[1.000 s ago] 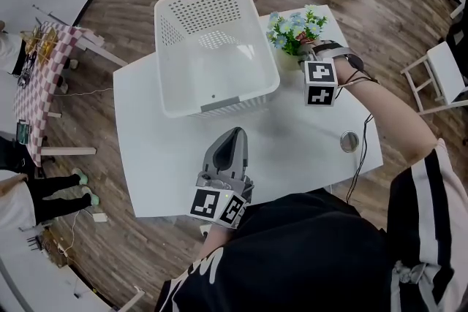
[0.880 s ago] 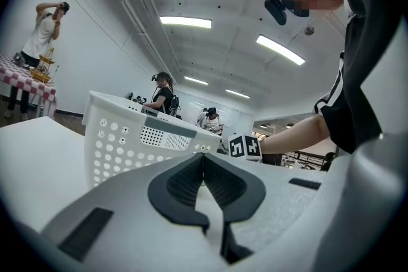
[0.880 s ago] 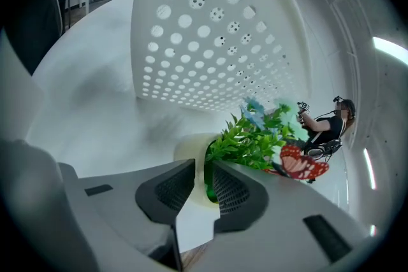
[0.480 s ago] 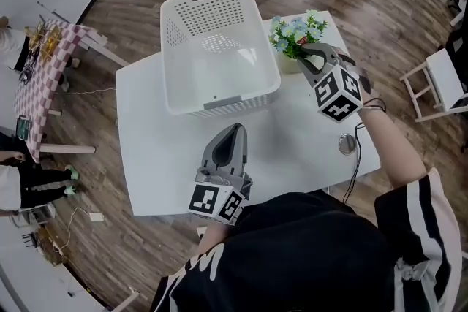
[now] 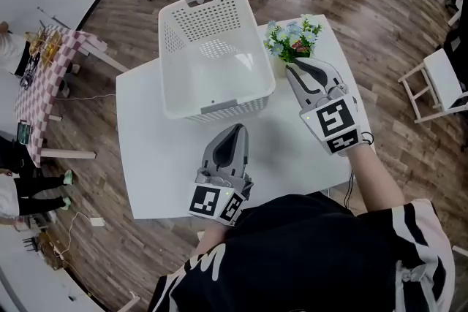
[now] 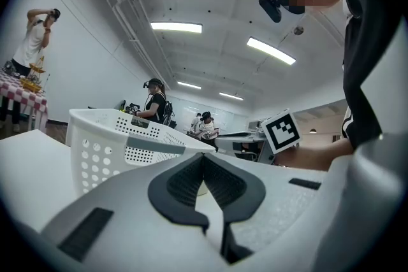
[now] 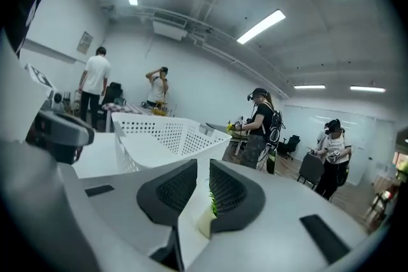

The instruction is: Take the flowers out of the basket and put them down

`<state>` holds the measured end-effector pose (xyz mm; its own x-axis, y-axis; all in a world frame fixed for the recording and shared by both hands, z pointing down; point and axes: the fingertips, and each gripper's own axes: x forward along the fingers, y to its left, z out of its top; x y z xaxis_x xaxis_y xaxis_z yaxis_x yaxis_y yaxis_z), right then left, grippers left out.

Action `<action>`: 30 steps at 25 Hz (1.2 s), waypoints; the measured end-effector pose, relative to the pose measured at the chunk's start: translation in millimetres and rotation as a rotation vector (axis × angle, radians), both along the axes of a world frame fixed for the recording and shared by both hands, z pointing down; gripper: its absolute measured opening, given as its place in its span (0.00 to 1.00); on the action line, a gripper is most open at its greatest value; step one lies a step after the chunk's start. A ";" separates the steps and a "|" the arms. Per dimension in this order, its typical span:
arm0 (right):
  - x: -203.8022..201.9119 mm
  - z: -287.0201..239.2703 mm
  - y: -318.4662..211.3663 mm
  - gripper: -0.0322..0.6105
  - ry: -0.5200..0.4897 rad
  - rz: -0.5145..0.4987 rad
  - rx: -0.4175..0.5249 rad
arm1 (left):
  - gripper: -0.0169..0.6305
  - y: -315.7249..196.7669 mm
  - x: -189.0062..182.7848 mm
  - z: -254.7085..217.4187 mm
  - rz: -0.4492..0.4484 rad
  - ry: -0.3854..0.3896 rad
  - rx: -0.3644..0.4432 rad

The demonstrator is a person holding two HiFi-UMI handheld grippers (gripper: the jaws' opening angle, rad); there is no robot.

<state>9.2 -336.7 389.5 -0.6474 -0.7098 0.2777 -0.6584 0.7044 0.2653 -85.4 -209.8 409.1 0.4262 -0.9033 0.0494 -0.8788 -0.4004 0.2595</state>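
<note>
White table. 1 white perforated basket sits on its far half, solid handle plate on the near wall.

Left gripper is low at the table's near side, tip aimed at the basket's near wall. Its jaws are clenched together with nothing between them.

Right gripper is over the table to the right of the basket, jaws released with a narrow gap. The tips are just short of the flowers; contact cannot be told.

The flowers stand upright in a small pale pot. They are outside the basket, just beside its right wall, near the table's far right corner.
</note>
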 end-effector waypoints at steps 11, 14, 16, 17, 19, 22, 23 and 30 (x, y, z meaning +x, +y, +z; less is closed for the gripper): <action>-18.5 -42.1 37.5 0.11 -0.228 0.002 0.027 | 0.03 -1.4 0.5 -10.0 -0.010 -0.030 0.041; -25.1 -42.5 43.8 0.09 -0.265 -0.015 0.009 | 0.03 -3.7 -1.0 -12.6 -0.015 -0.032 0.048; -30.8 -42.1 48.8 0.08 -0.280 -0.027 0.001 | 0.03 -4.5 -3.8 -14.6 -0.019 -0.030 0.051; -33.3 -41.9 51.2 0.08 -0.285 -0.032 -0.001 | 0.03 -4.6 -5.1 -15.4 -0.020 -0.030 0.053; -37.7 -41.1 55.2 0.08 -0.298 -0.038 -0.007 | 0.03 -5.1 -7.4 -16.4 -0.019 -0.032 0.057; -47.6 -39.8 61.8 0.08 -0.307 -0.049 -0.008 | 0.03 -5.9 -11.8 -15.9 -0.012 -0.048 0.061; -51.1 -40.1 64.4 0.08 -0.306 -0.052 -0.005 | 0.03 -5.8 -13.3 -15.1 -0.009 -0.051 0.061; -56.2 -31.6 79.2 0.08 -0.320 -0.034 0.022 | 0.03 -2.2 -16.8 -7.8 0.029 -0.058 0.064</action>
